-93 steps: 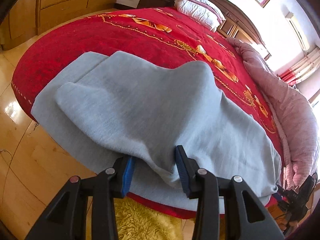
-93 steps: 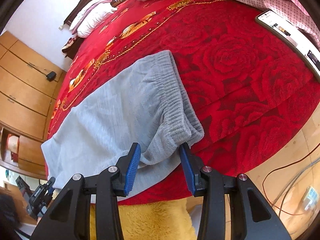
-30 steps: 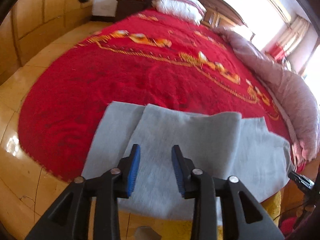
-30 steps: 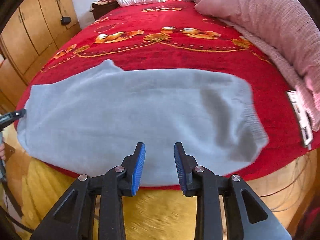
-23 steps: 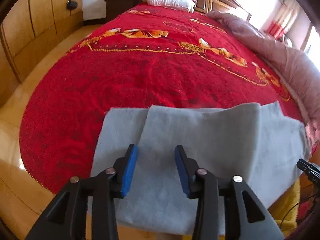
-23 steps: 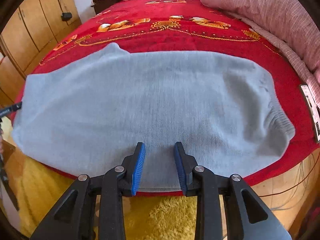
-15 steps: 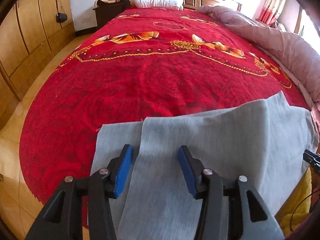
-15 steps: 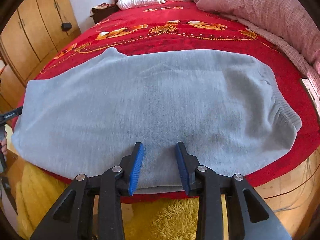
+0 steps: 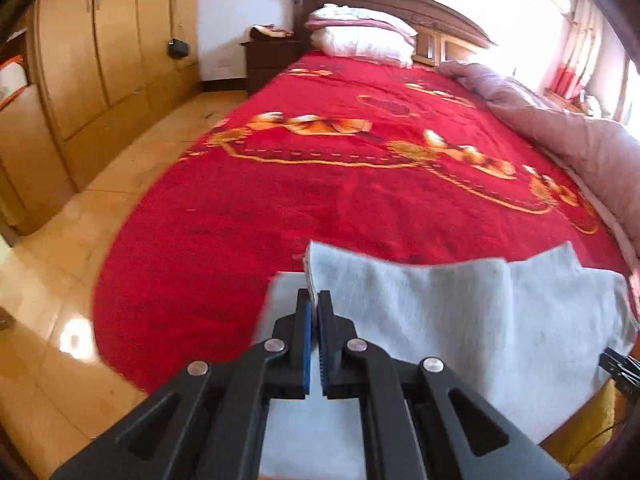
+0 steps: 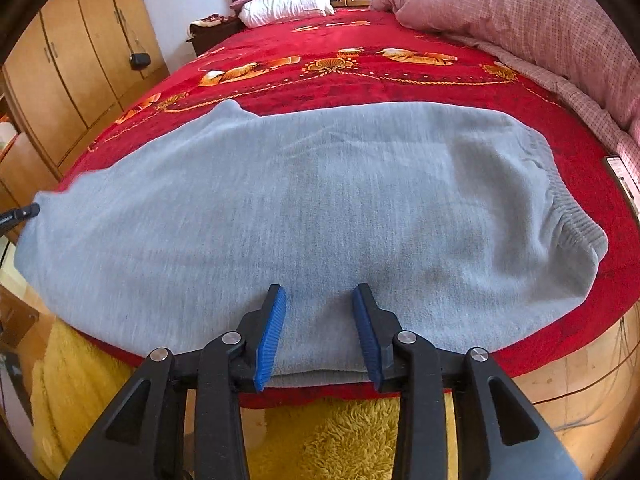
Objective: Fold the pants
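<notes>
Light grey pants (image 10: 320, 208) lie flat across the near edge of the red bed, waistband (image 10: 572, 216) at the right, leg ends at the left. My right gripper (image 10: 320, 332) is open and empty, its jaws either side of the pants' near edge at mid-length. In the left wrist view my left gripper (image 9: 314, 312) is shut on the leg end of the pants (image 9: 440, 312); the pinched cuff edge stands up between the blue pads. The left gripper's tip (image 10: 20, 214) shows at the right view's left edge.
The red patterned bedspread (image 9: 340, 184) stretches back to white pillows (image 9: 360, 36) and a dark headboard. A pink quilt (image 10: 540, 28) lies along the right side, a phone (image 10: 622, 178) by it. A yellow shaggy rug (image 10: 340, 440) and wood floor lie below; wardrobes (image 9: 100, 52) stand left.
My left gripper has shut on the cuff end of the pants and lifted its edge. My right gripper stays open and has moved a little closer to the near edge.
</notes>
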Available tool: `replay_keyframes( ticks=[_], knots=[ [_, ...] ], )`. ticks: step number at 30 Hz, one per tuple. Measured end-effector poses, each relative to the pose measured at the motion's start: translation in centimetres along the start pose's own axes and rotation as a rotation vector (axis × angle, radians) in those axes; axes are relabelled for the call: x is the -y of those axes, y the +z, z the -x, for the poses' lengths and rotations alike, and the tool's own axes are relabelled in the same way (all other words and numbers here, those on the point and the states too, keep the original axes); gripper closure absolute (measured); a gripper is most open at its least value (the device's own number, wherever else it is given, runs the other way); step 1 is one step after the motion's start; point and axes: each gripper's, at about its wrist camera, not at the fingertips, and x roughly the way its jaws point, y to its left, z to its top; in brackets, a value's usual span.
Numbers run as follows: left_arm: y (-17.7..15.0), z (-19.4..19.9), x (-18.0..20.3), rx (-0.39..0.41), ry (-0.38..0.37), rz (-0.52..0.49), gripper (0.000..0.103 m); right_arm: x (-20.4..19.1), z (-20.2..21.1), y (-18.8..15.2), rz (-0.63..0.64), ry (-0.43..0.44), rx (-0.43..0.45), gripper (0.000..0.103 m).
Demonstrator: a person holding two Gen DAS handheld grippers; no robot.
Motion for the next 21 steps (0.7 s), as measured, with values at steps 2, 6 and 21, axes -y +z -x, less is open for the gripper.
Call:
replay_keyframes(
  ticks=[2,6,21],
  knots=[
    [-0.2,-0.8,-0.9,-0.024,0.017,0.015,0.1,-0.1,0.0,0.0,0.005,-0.003,0.002,0.065],
    [-1.2,-3.2,-1.4,-0.081,0.017,0.018,0.1,-0.6,0.0,0.5,0.039,-0.027,-0.034,0.064],
    [-0.8,-3.2,-2.8,-0.063,-0.177,0.108,0.086,-6.9,-3.1,10.5,0.224,0.109,-0.066,0.064]
  ],
)
